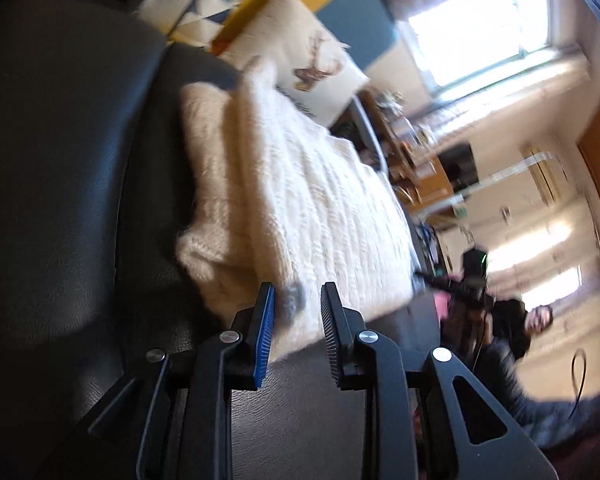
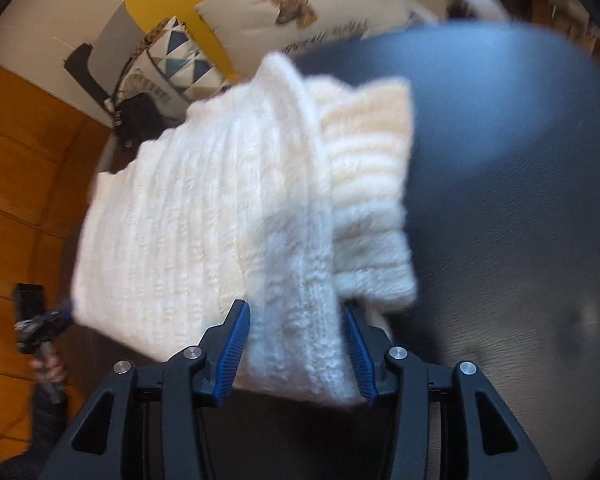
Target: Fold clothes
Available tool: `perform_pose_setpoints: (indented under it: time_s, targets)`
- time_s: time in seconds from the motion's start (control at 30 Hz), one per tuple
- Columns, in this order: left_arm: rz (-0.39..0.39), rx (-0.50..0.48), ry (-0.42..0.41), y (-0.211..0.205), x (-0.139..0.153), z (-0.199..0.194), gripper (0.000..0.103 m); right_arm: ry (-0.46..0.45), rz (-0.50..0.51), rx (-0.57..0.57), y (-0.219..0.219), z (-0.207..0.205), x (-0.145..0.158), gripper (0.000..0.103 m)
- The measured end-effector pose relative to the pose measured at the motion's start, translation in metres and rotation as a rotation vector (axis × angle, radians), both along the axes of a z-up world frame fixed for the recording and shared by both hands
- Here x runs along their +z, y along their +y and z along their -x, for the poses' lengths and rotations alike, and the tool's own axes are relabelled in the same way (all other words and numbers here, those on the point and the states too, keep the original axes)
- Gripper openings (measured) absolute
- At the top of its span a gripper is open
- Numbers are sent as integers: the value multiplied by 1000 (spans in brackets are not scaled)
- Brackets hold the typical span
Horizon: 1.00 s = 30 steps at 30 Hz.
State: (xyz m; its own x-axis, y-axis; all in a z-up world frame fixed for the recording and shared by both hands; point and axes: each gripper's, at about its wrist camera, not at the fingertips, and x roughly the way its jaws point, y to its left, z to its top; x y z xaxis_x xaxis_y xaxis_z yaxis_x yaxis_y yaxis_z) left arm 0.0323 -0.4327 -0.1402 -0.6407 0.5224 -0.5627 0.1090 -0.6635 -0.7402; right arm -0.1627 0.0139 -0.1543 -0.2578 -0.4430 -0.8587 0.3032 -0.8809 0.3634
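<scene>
A cream knitted sweater [image 1: 300,200] lies folded on a dark leather sofa seat [image 1: 80,200]. My left gripper [image 1: 296,312] is open at the sweater's near edge, with nothing between its fingers. In the right wrist view the sweater [image 2: 204,220] fills the middle, its ribbed cuff [image 2: 368,208] at the right. My right gripper [image 2: 296,340] has a thick fold of the sweater between its blue pads [image 2: 232,352] and appears shut on it. The left gripper shows small at the far left of the right wrist view [image 2: 36,316].
Patterned cushions [image 1: 312,64] [image 2: 300,4] lean at the back of the sofa. The dark seat [image 2: 500,200] spreads right of the sweater. A wooden floor [image 2: 20,180] lies to the left. A window [image 1: 480,28] and cluttered shelves [image 1: 412,152] stand beyond.
</scene>
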Motion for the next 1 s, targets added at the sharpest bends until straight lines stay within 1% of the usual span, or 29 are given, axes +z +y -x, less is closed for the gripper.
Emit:
perform_pose_setpoints:
  time_s: [0.03, 0.07, 0.13, 0.17, 0.27, 0.33, 0.37, 0.47, 0.5, 0.6, 0.63, 0.77, 0.9, 0.97, 1.0]
  targets:
    - [14, -20, 11, -1, 1, 0, 25, 82, -59, -3, -7, -5, 17, 49]
    - [34, -35, 10, -1, 0, 1, 25, 146, -87, 21, -20, -11, 34, 50]
    - [86, -75, 1, 1, -4, 6, 25, 202, -75, 118, -56, -21, 60, 51]
    - [107, -99, 0, 3, -6, 9, 25, 224, -75, 177, -81, -28, 70, 51]
    - [114, -145, 28, 8, -5, 15, 25, 242, -96, 378, -171, -46, 83, 51]
    - [113, -171, 52, 11, -4, 16, 25, 233, -110, 507, -236, -51, 83, 51]
    - [110, -180, 64, 12, -3, 15, 25, 215, -121, 548, -266, -50, 80, 51]
    - [107, -176, 81, 12, -2, 13, 25, 103, -166, 576, -343, -30, 61, 51]
    - [106, -173, 84, 11, -2, 12, 25, 53, -184, 574, -365, -23, 52, 51]
    - [108, -166, 80, 12, -4, 12, 25, -94, -205, 497, -410, 0, 22, 51]
    - [109, -166, 83, 12, -5, 11, 25, -122, -218, 474, -421, 6, 14, 51]
    - [117, -172, 83, 17, -9, 14, 25, -143, -316, 421, -452, 18, -7, 51]
    - [117, -178, 87, 14, -10, 15, 25, -154, -410, 447, -464, 14, -26, 51]
    - [124, -179, 89, 13, -9, 15, 25, -159, -420, 456, -465, 12, -35, 54]
    - [129, -180, 96, 12, -8, 13, 25, -145, -408, 458, -462, 11, -35, 54]
